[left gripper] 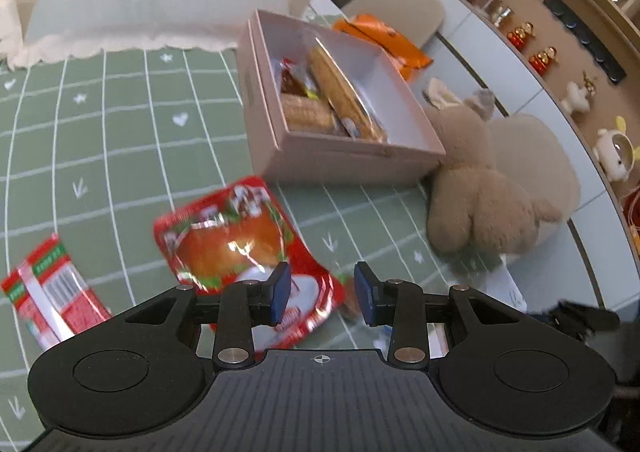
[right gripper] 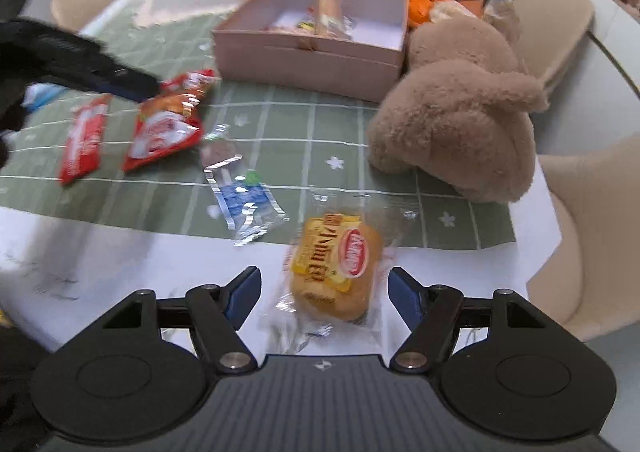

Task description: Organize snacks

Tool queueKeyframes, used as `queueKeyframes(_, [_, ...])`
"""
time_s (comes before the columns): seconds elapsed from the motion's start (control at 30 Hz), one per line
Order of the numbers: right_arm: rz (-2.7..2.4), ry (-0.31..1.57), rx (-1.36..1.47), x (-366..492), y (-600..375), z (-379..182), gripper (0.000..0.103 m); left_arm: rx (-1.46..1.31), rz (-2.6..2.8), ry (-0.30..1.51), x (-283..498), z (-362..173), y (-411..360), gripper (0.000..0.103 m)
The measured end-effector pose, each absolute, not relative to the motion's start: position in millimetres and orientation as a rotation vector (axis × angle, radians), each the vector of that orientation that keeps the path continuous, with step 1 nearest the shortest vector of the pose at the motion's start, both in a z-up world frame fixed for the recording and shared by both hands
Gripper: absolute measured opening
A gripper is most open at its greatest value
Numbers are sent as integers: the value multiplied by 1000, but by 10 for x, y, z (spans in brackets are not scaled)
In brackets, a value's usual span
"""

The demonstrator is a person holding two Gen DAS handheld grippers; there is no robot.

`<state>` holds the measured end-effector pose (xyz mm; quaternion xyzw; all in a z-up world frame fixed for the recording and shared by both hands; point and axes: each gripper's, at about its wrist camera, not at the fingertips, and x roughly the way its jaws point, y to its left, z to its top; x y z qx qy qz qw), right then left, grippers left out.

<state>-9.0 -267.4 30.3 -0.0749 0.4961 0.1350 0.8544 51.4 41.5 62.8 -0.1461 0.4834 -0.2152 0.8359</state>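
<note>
Mid-sort at the snack table: I have my right gripper (right gripper: 322, 298) hanging with jaws apart around a wrapped yellow bun (right gripper: 334, 266) on the white table edge (right gripper: 120, 252), touching nothing yet, while my left gripper (left gripper: 322, 294), also released and empty, hovers over the red bread packet (left gripper: 240, 248) on the green grid mat (left gripper: 120, 132). I judge this the pick-up step, and the next move calls for settling lower, squeezing each wrapper, then carrying it to the pink box (left gripper: 340, 162). That box already holds three or so wrapped biscuit bars (left gripper: 336, 92) (its right half bare), with orange packets (left gripper: 384, 40) lying just behind it.
</note>
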Motion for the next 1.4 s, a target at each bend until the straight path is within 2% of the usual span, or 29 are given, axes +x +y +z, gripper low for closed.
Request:
queueKeyframes(0.2, [174, 1124, 12, 196, -2707, 182, 71, -342, -469, 1013, 369, 636, 411, 39])
queueKeyframes(0.23, [167, 1144, 7, 227, -2689, 114, 68, -342, -470, 1016, 348, 626, 419, 39])
queueKeyframes(0.27, [158, 1158, -14, 232, -2669, 67, 53, -339, -468, 1021, 325, 619, 432, 39])
queueKeyframes(0.33, [191, 1149, -84, 179, -2579, 135, 52, -336, -458, 1024, 272, 629, 483, 38])
queueKeyframes(0.43, [318, 1099, -11, 163, -2505, 570, 51, -348, -417, 1019, 195, 623, 669, 38])
queueKeyframes(0.57, [391, 871, 68, 490, -2389, 1378, 51, -380, -349, 998, 157, 607, 960, 38])
queueKeyframes(0.63, [348, 718, 30, 763, -2296, 1685, 54, -382, -334, 975, 155, 630, 1072, 38])
queueKeyframes(0.7, [320, 643, 1, 1041, -2214, 1827, 79, -374, -318, 948, 156, 656, 1199, 38])
queueKeyframes(0.73, [310, 646, -27, 1188, -2140, 1850, 79, -367, -303, 932, 160, 676, 1285, 38])
queueKeyframes(0.87, [347, 646, -101, 1165, -1884, 1738, 79, -333, -187, 872, 245, 791, 1807, 38])
queueKeyframes(1.0, [450, 745, -83, 959, -1735, 1343, 79, -349, -3, 812, 501, 810, 2551, 38])
queueKeyframes(1.17, [460, 891, -67, 640, -1633, 829, 79, -400, 248, 806, 914, 568, 3400, 38])
queueKeyframes(1.4, [427, 1016, -97, 253, -1722, 395, 79, -302, 332, 882, 1019, 313, 3787, 34])
